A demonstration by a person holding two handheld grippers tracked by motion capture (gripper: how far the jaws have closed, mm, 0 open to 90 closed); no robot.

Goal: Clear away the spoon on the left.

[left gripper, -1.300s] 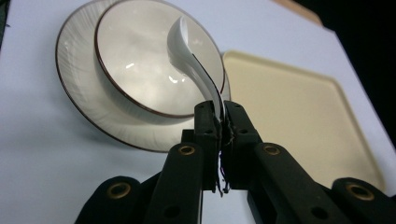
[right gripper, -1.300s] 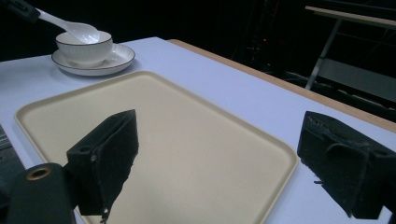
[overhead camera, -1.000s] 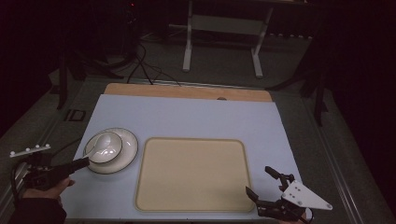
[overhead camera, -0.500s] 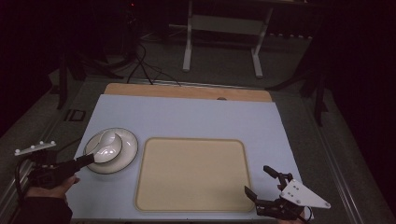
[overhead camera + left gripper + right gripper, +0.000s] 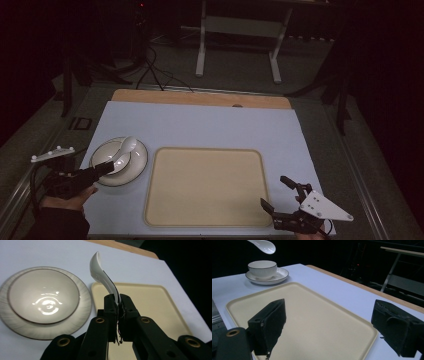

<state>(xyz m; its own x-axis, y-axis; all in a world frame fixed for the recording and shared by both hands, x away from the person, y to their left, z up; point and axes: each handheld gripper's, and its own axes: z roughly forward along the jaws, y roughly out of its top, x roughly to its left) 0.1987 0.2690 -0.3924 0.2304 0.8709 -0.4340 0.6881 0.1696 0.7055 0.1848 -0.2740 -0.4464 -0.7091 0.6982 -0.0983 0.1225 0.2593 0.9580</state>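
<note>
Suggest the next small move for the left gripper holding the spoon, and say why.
Probably lower the spoon into the bowl. The left gripper is shut on its handle, the spoon hangs in the air above the bowl on its saucer, and the right gripper waits open over the tray.

The white spoon (image 5: 103, 275) came up out of the bowl (image 5: 112, 156) — a second before, it lay low inside, its handle leading out over the bowl's near-left rim to the left hand-held gripper (image 5: 95, 172). That gripper drew back a little from the bowl at the half-second mark, then moved in again toward the rim and tipped upward, jaws clamped on the spoon's handle, so the spoon's scoop rose above the bowl's far side — the right gripper view showed it hanging in the air over the bowl. The person's left hand (image 5: 64, 201) shifted with it, nearer the bowl.
</note>
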